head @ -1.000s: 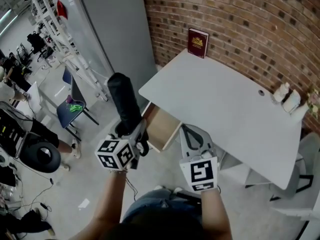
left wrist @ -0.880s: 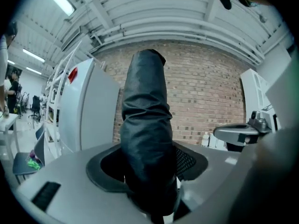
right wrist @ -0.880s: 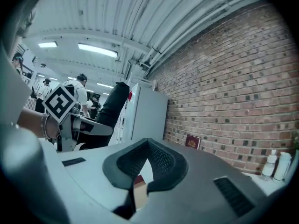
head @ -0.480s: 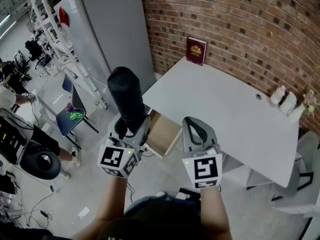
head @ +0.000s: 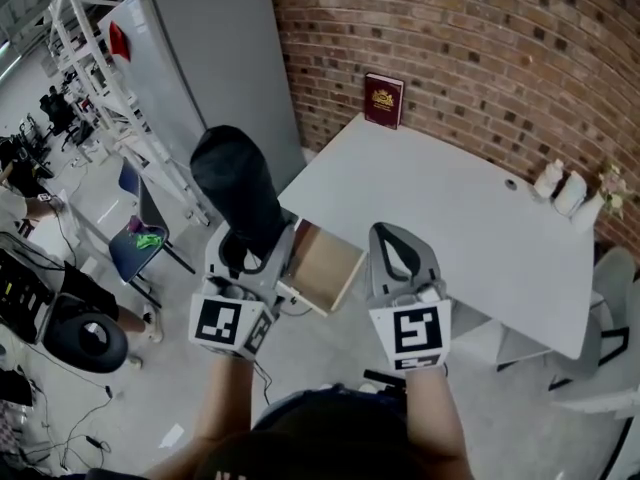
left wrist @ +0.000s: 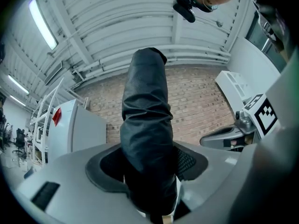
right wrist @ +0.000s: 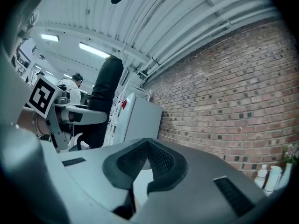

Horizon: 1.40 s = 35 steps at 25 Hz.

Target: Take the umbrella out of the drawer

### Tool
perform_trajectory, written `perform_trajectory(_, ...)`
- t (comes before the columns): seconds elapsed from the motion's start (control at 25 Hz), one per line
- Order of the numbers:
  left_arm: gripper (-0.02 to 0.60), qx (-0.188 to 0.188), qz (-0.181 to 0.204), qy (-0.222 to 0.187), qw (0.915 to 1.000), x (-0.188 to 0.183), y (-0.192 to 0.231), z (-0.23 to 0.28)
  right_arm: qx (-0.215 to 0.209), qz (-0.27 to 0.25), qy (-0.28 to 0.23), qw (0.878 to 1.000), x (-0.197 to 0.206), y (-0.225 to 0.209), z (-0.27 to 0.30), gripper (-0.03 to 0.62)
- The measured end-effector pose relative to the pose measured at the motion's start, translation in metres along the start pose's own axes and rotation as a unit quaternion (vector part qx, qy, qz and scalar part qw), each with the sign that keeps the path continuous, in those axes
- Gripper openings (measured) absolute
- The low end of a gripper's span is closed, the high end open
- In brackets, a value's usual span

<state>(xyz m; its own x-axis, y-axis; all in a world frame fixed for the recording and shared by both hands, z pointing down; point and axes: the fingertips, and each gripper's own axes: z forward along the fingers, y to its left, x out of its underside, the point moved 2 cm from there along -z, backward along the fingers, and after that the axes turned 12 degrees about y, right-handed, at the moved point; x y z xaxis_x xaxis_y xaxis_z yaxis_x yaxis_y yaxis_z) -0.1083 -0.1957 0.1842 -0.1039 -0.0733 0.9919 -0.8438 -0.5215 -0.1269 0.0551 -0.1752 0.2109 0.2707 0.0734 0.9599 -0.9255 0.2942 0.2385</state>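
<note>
Head view: my left claw (head: 250, 248) grips the black folded fabric umbrella (head: 235, 193), upright and clear of the open wooden drawer (head: 322, 268) beneath the white counter (head: 440, 208); right claw (head: 398, 238) clenched, empty. Top-heavy, it may slip if I swing.

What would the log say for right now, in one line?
left tongs: shut on umbrella | umbrella: out of drawer | drawer: open | right tongs: shut, empty

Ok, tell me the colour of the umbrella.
Black; the umbrella shows best in the left gripper view.
</note>
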Motion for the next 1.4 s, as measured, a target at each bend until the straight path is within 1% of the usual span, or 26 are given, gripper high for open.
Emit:
perform_trajectory(0.08, 0.256, -0.002, 0.006, -0.001, 1.0000, 0.000, 0.001, -0.002, 0.017, 0.000, -0.004, 1.000, -0.003, -0.003, -0.002, -0.008)
perform_trajectory(0.16, 0.256, -0.005, 0.008, -0.001, 1.0000, 0.002, 0.003, -0.004, 0.026, 0.001, -0.008, 1.000, -0.006, -0.004, -0.003, -0.008)
perform_trajectory(0.6, 0.256, -0.024, 0.000, -0.003, 0.9997, 0.003, 0.015, -0.019, 0.011, -0.008, -0.017, 1.000, -0.018, 0.009, -0.012, -0.009)
perform_trajectory(1.4, 0.256, -0.023, -0.011, 0.003, 0.9997, 0.006, 0.012, -0.016, 0.002, -0.006, -0.018, 1.000, -0.017, 0.010, -0.018, -0.009)
